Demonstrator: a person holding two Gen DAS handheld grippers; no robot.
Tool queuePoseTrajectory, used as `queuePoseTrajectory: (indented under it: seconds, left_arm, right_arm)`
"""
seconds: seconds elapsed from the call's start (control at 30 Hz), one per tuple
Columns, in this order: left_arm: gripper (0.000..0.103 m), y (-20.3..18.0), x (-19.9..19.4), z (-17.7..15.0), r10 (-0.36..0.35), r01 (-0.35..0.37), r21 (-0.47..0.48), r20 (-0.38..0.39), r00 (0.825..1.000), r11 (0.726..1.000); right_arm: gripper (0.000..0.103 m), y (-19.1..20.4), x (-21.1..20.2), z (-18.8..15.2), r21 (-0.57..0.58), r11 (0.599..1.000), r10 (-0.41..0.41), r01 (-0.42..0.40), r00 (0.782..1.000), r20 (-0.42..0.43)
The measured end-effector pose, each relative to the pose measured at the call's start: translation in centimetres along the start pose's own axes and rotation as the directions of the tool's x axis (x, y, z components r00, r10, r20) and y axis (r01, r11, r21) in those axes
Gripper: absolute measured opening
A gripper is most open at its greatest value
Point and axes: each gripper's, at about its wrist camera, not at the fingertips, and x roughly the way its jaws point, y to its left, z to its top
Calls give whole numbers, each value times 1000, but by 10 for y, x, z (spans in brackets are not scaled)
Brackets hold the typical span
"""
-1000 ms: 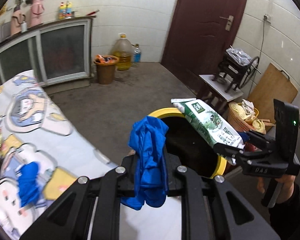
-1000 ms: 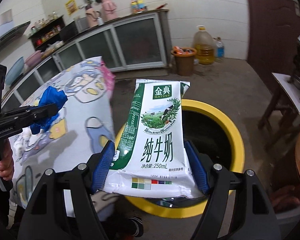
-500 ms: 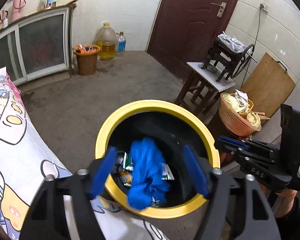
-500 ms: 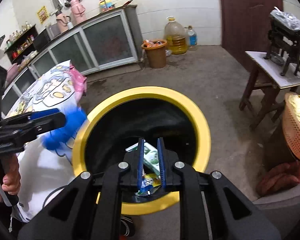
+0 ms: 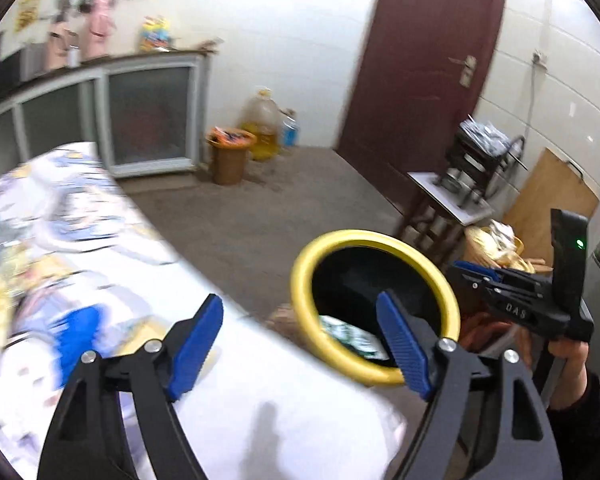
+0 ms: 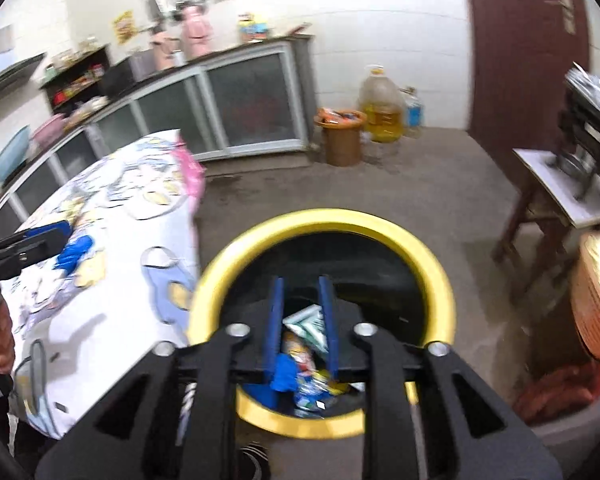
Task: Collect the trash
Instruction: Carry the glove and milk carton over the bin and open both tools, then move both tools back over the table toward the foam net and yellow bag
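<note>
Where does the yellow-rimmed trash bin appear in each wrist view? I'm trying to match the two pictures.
Left wrist view: the yellow-rimmed trash bin sits lower right of centre, partly behind the left gripper's right finger.
Right wrist view: the bin fills the lower centre, directly beneath the right gripper.
Shared landmark: the brown bucket beside the oil jug by the far wall.

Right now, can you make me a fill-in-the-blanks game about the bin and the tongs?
1. The trash bin has a rim coloured ____.
2. The left tongs are opening and hold ____.
3. The milk carton lies inside the ____.
4. A crumpled blue cloth lies on the ____, whose cloth shows cartoons.

Missing words: yellow; nothing; bin; table
</note>
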Motion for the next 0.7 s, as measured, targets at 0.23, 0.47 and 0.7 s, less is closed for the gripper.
queuePoseTrajectory:
  seconds: [0.23, 0.47, 0.7]
  left_arm:
    - [81, 105, -106, -56, 300, -299, -147, -18, 954, 943]
    - [87, 197, -175, -100, 465, -470, -320, -99, 880, 823]
    - [89, 225, -193, -121, 518, -519, -348, -104, 849, 781]
  right_arm:
    - [53, 92, 25, 17, -142, 982, 122, -124, 992, -25]
    - [61, 183, 65, 26, -207, 929, 284, -306, 950, -126]
    - [64, 251, 82, 23, -265, 885, 341, -383, 920, -192]
